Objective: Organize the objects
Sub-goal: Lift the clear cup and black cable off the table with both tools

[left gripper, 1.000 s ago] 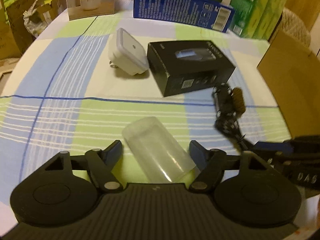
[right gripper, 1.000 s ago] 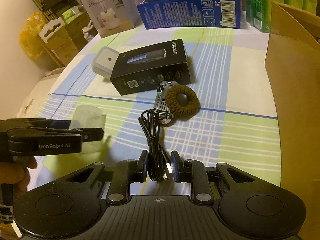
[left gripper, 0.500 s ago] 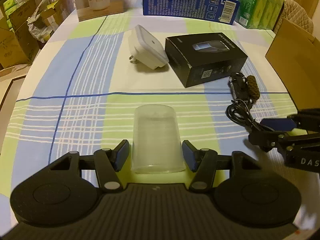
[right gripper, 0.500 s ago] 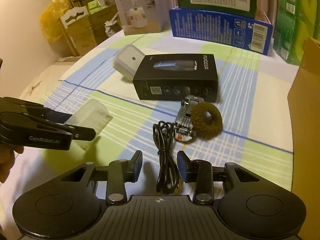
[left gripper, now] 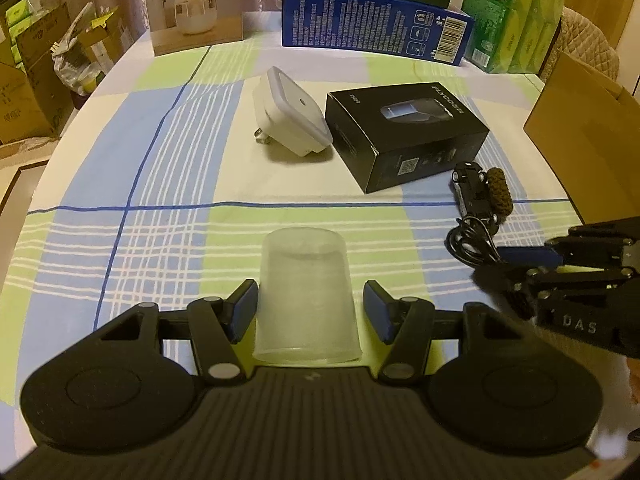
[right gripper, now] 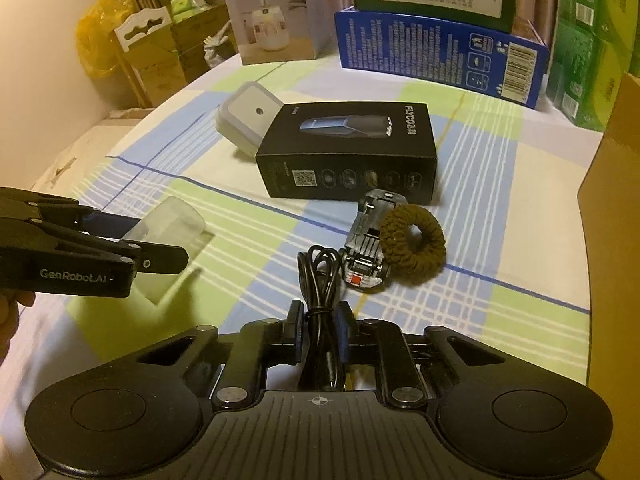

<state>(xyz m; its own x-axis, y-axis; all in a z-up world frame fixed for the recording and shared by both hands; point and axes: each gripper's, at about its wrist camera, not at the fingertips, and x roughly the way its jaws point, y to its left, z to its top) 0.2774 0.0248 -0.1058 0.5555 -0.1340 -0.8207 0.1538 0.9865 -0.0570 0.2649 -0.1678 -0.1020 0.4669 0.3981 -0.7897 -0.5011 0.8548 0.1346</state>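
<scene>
A clear plastic cup [left gripper: 307, 296] lies on its side on the checked tablecloth [left gripper: 160, 216]. My left gripper [left gripper: 308, 309] straddles it with the fingers open; the left pad is at the cup's wall, the right one stands apart. The cup also shows in the right wrist view [right gripper: 170, 236]. My right gripper [right gripper: 319, 330] is shut on a coiled black cable [right gripper: 318, 280]. A toy car [right gripper: 370, 248] and a brown hair tie [right gripper: 412, 242] lie just beyond the cable.
A black shaver box [left gripper: 404, 132] and a white plug adapter [left gripper: 290, 118] lie mid-table. Blue [left gripper: 372, 28], green [left gripper: 512, 16] and humidifier [left gripper: 192, 4] boxes line the far edge. A brown cardboard box [left gripper: 588, 136] stands at the right.
My left gripper has squared up on the cup and narrowed around it. My right gripper has closed onto the black cable.
</scene>
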